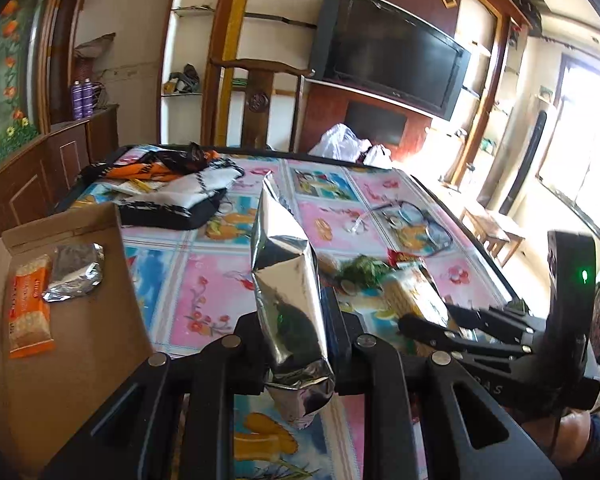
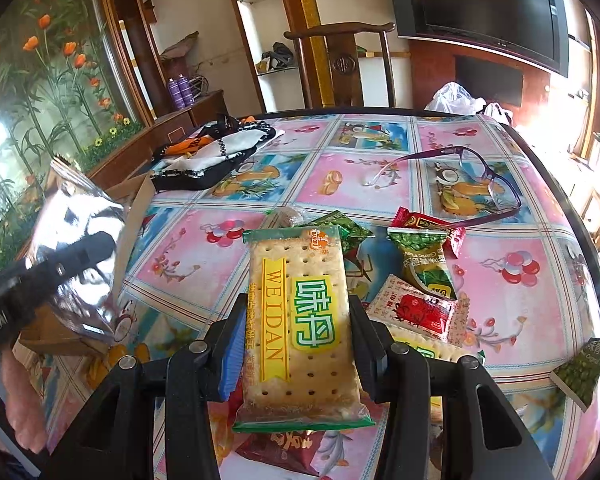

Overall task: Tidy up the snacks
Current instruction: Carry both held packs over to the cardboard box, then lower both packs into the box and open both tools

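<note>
snacks first: my left gripper (image 1: 296,344) is clamped tight on a crinkled silver foil pouch (image 1: 286,280), its long axis running straight out along the fingers toward twelve o'clock. the open brown cardboard box (image 1: 64,312) sits at nine o'clock of those jaws, near, already holding an orange wrapped biscuit bar (image 1: 30,312) and a small crumpled foil packet (image 1: 76,276). so i reckon the left is the nearer hand for the drop. my right gripper (image 2: 296,328) is closed on a clear green-edged cracker pack (image 2: 300,328), lengthwise between the pads, above the loose sweets on the flowered tablecloth (image 2: 380,172).
</note>
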{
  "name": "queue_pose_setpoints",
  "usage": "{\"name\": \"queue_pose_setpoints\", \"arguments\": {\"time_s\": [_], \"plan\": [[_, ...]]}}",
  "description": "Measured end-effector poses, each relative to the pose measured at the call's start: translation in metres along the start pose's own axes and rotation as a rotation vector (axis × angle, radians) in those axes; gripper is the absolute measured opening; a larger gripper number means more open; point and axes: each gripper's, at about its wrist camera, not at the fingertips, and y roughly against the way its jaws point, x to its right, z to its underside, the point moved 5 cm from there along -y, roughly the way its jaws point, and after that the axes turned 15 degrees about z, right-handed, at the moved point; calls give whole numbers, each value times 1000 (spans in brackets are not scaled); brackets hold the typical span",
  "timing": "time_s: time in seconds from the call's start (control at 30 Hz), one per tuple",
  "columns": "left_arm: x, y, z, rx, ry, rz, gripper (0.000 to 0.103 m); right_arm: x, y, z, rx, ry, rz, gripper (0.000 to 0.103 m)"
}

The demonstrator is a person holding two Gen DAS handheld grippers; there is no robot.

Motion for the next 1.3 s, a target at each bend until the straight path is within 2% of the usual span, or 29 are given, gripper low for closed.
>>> {"name": "queue_pose_setpoints", "arguments": {"time_s": [0.33,0.63,0.83,1.1,1.3], "plan": [[-52,28,-9,54,95,-66,21,-20,10,1,34,29,-44,50],[-97,51,-6,78,169,-117,21,-48,10,3,22,40,-107,50],[-125,66,-4,89,206,-138,21,-92,14,-3,9,40,-186,50],[-171,70,4,39,284,-160,21,-168,24,-14,18,81,-289,51],[-191,72,15,-12,325,-157,21,-216,18,-9,-4,137,-324,51]]}}
